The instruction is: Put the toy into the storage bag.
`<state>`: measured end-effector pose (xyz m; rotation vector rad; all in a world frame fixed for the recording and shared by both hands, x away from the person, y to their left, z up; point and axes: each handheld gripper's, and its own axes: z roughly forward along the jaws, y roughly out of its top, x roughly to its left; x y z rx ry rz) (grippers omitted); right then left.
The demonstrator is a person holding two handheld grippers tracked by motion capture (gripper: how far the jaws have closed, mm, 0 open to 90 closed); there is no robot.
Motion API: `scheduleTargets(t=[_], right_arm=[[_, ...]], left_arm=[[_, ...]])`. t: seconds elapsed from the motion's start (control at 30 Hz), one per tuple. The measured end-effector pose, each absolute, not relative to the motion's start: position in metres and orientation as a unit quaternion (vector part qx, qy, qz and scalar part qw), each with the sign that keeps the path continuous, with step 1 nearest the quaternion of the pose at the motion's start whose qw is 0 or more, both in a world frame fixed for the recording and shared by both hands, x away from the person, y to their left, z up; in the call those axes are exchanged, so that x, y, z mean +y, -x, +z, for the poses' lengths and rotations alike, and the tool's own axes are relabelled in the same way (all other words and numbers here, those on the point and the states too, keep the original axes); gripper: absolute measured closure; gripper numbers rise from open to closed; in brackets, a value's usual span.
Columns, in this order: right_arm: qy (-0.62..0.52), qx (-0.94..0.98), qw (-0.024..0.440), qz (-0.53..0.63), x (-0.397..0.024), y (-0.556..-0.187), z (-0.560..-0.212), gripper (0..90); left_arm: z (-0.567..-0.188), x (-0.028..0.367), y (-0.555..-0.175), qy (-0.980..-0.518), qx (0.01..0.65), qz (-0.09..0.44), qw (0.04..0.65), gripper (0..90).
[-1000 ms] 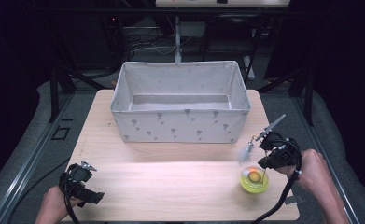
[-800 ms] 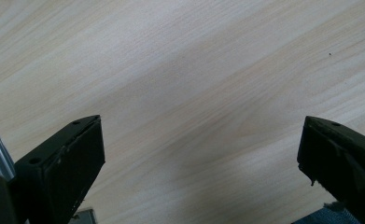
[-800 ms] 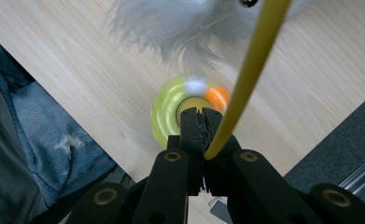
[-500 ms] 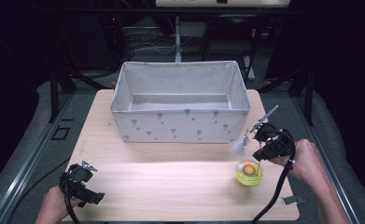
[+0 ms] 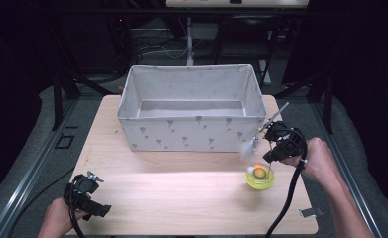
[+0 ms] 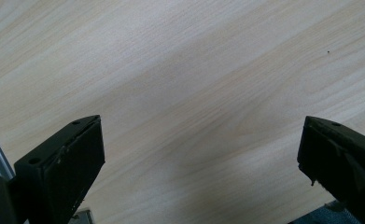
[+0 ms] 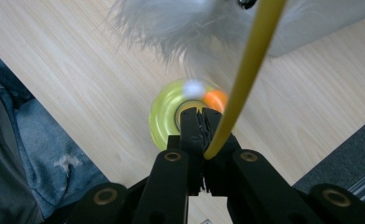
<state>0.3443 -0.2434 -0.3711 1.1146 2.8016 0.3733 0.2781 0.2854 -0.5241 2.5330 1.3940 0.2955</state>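
Moved: the right gripper (image 5: 270,144) has shifted left and a little toward the fabric bin (image 5: 191,111) since the earlier frames, carrying the feather wand (image 5: 263,131) with it; the left gripper (image 5: 85,191) has stayed put.
Right jaws: pressed together, pinching the wand's thin yellow stick (image 7: 245,70).
Wand: held slanted above the table (image 5: 181,198), its white feather tuft (image 5: 248,147) hanging just in front of the bin's near wall.
Yellow bowl (image 5: 259,178): on the table directly below the right gripper, holding an orange ball (image 7: 215,99) and a white ball (image 7: 193,87).
Left jaws: spread wide over bare wood, with nothing between them.
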Motion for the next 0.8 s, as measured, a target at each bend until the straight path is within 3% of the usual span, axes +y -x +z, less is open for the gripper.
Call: scheduleTargets(t=[0.8], right_arm=[[-0.357,0.922,0.048,0.138,-0.226,-0.370,-0.351,88.0]], left_arm=[[-0.525,0.286,-0.278,-0.868,0.474,0.099,0.116,0.8]])
